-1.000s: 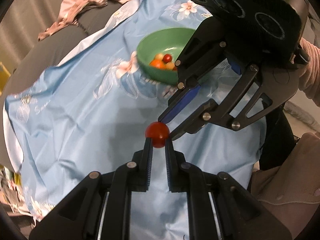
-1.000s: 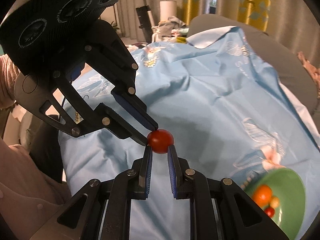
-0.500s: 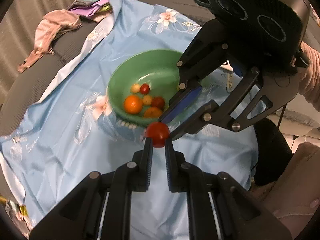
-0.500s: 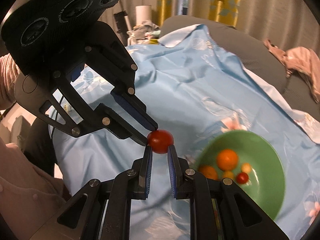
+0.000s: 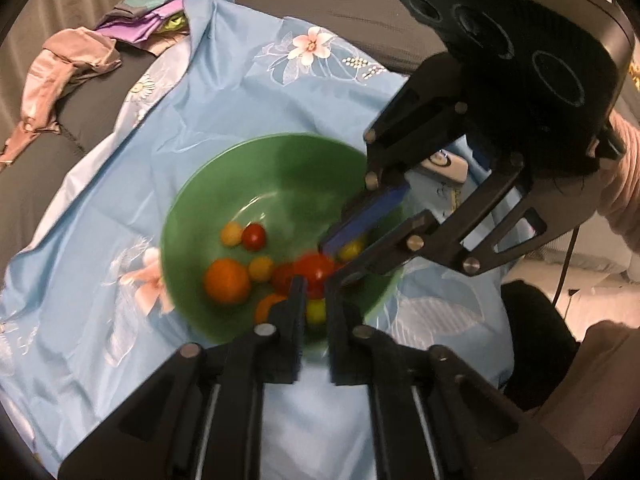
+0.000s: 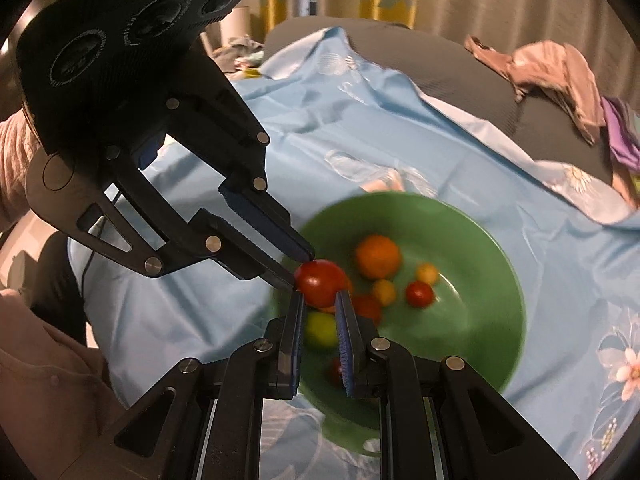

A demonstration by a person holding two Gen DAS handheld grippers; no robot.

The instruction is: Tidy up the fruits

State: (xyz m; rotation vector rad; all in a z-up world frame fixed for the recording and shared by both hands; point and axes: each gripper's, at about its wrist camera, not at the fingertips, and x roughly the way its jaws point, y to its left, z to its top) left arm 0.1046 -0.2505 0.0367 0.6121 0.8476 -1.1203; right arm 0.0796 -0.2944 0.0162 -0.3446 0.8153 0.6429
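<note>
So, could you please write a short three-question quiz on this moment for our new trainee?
1. True or false: both the left gripper and the right gripper pinch the same red tomato.
2. What is the tomato held above? A) a grey couch B) the green bowl C) a pink cloth
3. Fill in: the largest fruit lying in the bowl is coloured ____.

Key: 1 true; 2 B; 3 orange.

Tomato (image 5: pixel 316 272) now over green bowl (image 5: pixel 280 168).
</note>
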